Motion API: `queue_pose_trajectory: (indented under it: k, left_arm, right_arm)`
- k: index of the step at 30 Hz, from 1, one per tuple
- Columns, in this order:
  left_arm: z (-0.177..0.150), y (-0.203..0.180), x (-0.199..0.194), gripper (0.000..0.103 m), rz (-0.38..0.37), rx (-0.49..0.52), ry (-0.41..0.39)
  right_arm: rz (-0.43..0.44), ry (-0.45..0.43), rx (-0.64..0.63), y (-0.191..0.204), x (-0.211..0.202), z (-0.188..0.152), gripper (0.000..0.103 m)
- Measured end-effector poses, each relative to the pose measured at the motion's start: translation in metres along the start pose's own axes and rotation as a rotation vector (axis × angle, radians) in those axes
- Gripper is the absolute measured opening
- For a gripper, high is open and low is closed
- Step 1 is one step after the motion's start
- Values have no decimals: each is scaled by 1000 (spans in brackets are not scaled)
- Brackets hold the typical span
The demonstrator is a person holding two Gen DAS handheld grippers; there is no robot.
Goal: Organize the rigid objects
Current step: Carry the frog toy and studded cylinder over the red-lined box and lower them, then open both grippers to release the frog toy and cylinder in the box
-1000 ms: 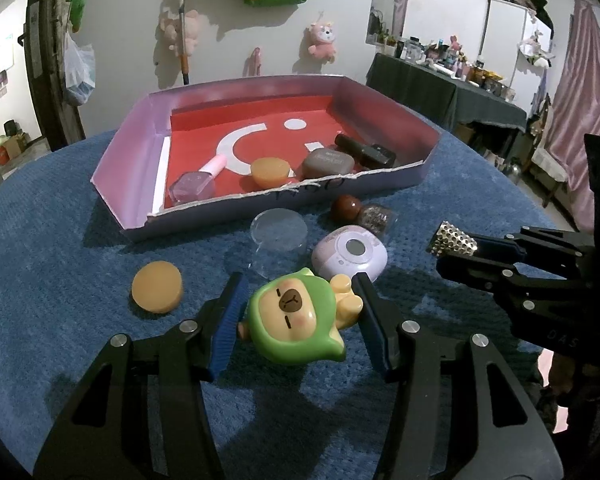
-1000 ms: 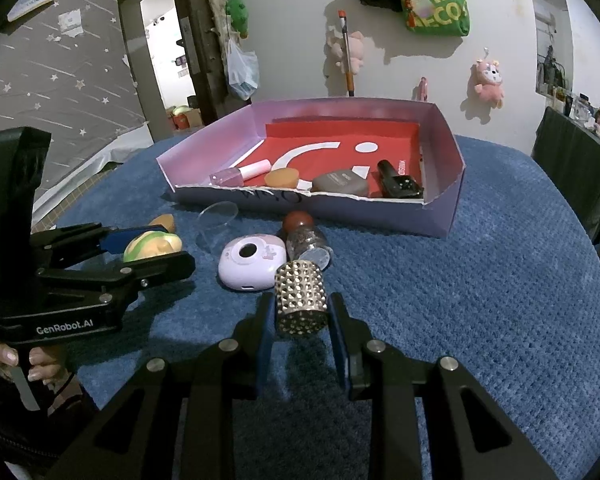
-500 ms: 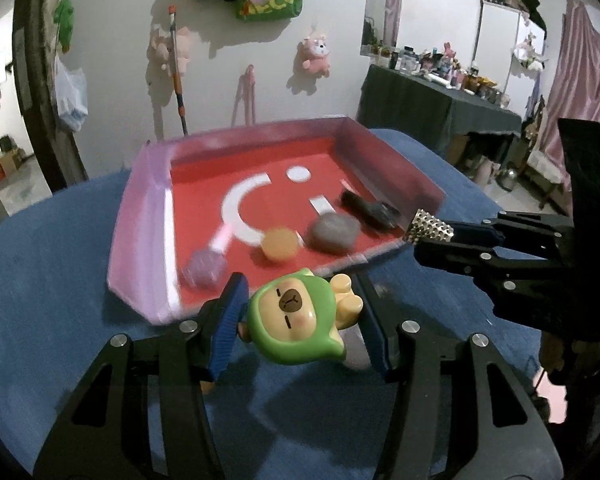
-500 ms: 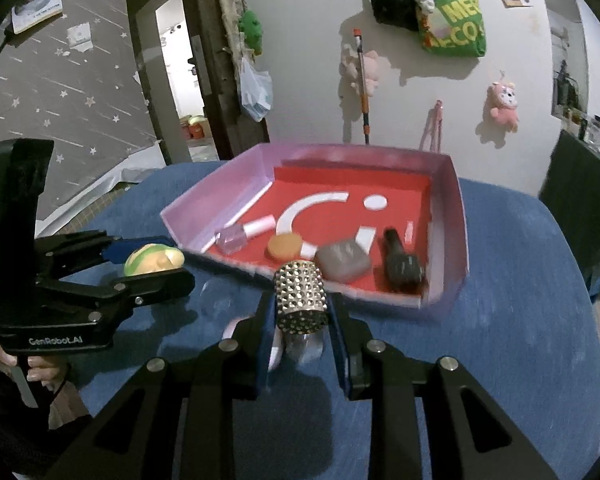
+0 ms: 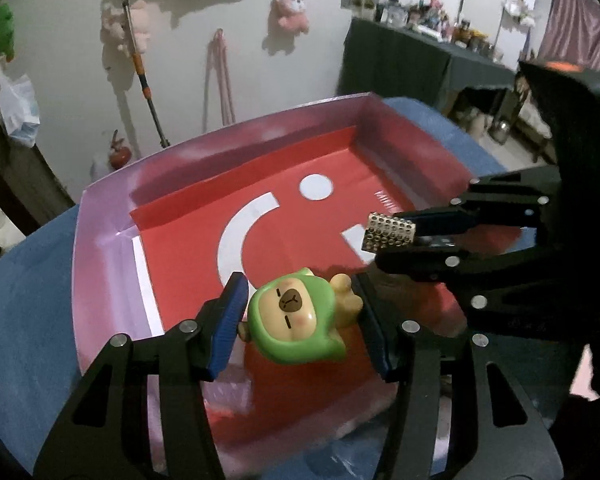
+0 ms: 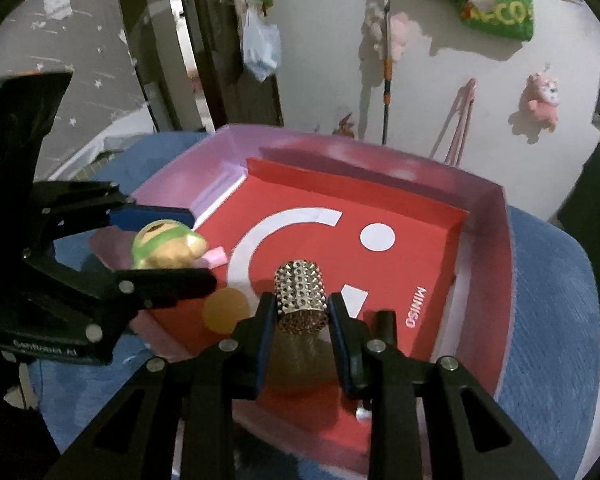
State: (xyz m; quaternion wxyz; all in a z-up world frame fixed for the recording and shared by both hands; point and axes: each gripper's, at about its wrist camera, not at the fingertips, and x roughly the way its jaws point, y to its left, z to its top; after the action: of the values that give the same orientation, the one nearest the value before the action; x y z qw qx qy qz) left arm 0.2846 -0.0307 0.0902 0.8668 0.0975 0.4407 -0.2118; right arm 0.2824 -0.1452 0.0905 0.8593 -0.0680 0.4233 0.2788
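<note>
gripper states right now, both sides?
Left gripper: closed on the green hooded figurine, held over the red-lined box.
Right gripper: closed on the studded metal cylinder, also over the box.

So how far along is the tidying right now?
Partly done: an orange disc already lies in the red-lined box. In hand: the left hand-held gripper holds a green toy figure over the box, the right hand-held gripper a studded silver cylinder. Both must still be set down.
</note>
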Motion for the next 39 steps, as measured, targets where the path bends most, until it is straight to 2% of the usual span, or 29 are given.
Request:
queue_pose_trajectory:
  k: [3, 7, 16, 22, 39]
  left_arm:
    - [6, 6, 16, 52, -14, 7, 28]
    - [10, 7, 33, 52, -21, 38, 55]
    - [12, 14, 57, 52, -38, 40, 115]
    - [11, 15, 66, 52, -59, 40, 149]
    - [14, 17, 68, 52, -64, 40, 153]
  right_arm:
    - [18, 55, -3, -9, 17, 7, 29]
    - [10, 96, -17, -15, 29, 12, 29]
    - [18, 172, -24, -23, 50, 17, 29]
    - [16, 204, -34, -21, 58, 17, 29]
    - [16, 212, -42, -19, 59, 16, 30]
